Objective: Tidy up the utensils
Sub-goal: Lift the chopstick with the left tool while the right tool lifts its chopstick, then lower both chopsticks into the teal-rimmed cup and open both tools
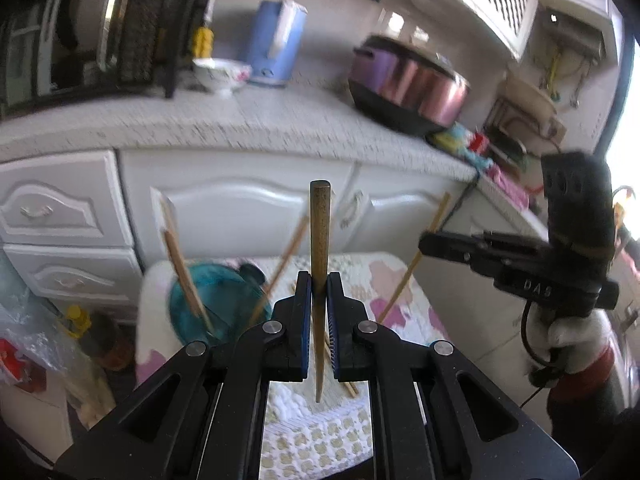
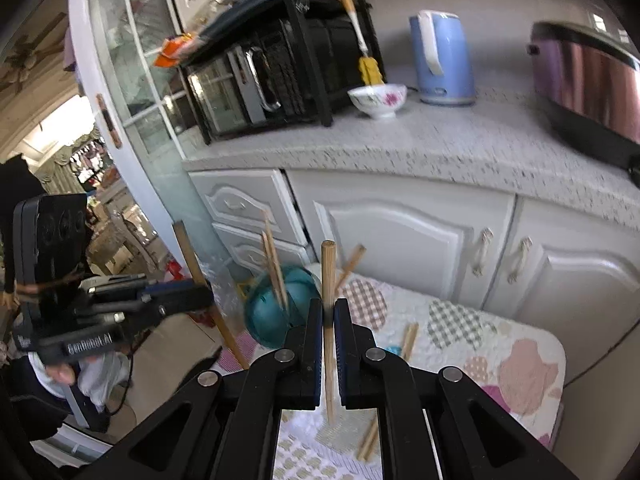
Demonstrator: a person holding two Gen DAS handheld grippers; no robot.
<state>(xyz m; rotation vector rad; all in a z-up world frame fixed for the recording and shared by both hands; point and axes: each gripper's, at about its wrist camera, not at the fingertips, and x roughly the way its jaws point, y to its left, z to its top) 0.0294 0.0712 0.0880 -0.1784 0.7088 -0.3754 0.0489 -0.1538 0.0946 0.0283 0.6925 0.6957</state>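
1. White letters "DAS" show on the black body of the right gripper [image 1: 430, 245], seen from the left wrist view.
2. The left gripper [image 2: 200, 298] carries a white brand label on its body, too blurred to read for certain.

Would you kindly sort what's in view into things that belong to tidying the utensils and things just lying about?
Belongs to the job:
- dark chopstick in the left gripper
- light chopstick in the right gripper
- teal holder with chopsticks
- loose chopsticks on the quilted mat

Just lying about:
- blue kettle
- floral bowl
- rice cooker
- toaster oven
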